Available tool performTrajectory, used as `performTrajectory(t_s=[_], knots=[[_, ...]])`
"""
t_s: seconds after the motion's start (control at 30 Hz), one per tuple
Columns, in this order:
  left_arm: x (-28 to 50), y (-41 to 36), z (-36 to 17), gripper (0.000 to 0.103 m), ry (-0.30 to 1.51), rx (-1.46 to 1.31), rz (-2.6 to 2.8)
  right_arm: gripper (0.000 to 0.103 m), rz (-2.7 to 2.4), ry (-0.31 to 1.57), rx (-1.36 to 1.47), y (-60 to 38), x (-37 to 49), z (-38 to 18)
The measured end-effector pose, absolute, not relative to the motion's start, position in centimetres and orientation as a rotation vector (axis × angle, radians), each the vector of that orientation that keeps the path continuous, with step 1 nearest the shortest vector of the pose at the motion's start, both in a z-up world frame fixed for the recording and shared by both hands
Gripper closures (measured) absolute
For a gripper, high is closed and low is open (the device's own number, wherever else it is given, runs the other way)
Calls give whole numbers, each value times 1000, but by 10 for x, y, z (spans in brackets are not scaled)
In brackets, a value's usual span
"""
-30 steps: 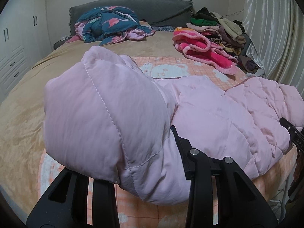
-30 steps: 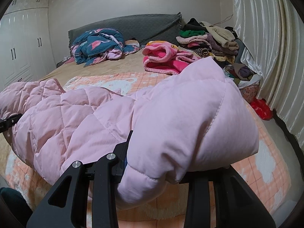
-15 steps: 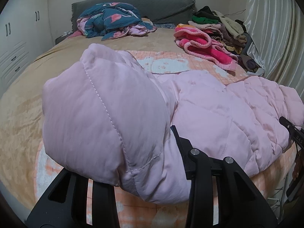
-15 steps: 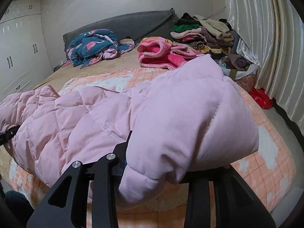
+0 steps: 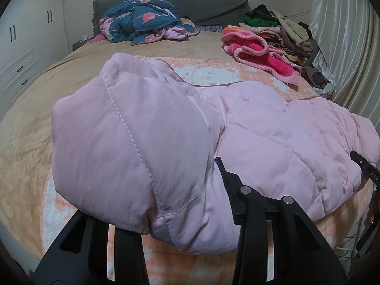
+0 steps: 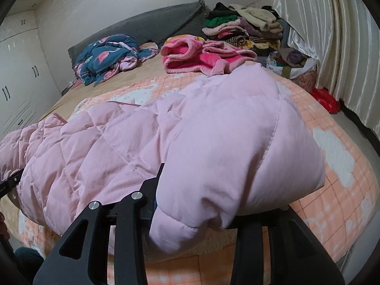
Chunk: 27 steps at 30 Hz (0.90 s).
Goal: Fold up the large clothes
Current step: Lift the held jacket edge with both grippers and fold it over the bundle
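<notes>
Two grippers hold the same pale pink quilted puffer jacket (image 5: 273,128): our left gripper (image 5: 166,216) pinches one bunched corner, our right gripper (image 6: 209,216) the other, both with narrow jaws bedded in padding. The left's jaws are opening a little, cloth between them. Compared with a second ago, both ends have sunk, and the jacket's middle now lies on the peach checked blanket (image 6: 344,190) at the near edge of the bed (image 5: 35,123). We judge the lay-down is nearly finished, so letting go and smoothing come next. The pink fleece pile (image 5: 256,49) sits well apart.
</notes>
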<state>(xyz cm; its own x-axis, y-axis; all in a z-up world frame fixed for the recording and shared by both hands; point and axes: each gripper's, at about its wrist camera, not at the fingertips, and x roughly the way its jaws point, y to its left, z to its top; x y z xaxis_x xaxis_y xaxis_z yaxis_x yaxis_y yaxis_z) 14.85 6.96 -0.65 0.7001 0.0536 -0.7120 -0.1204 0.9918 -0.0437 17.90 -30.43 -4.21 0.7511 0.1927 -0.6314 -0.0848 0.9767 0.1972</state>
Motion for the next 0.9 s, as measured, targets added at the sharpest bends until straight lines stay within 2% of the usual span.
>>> performTrajectory(t_s=[0.37,0.9], knots=[[154,68,-5,69,800,-87,120,65,135,751,236,-308,182,-46],[150,69,-8,68,810,-105,131,46,140,809,319,-324,182,-51]])
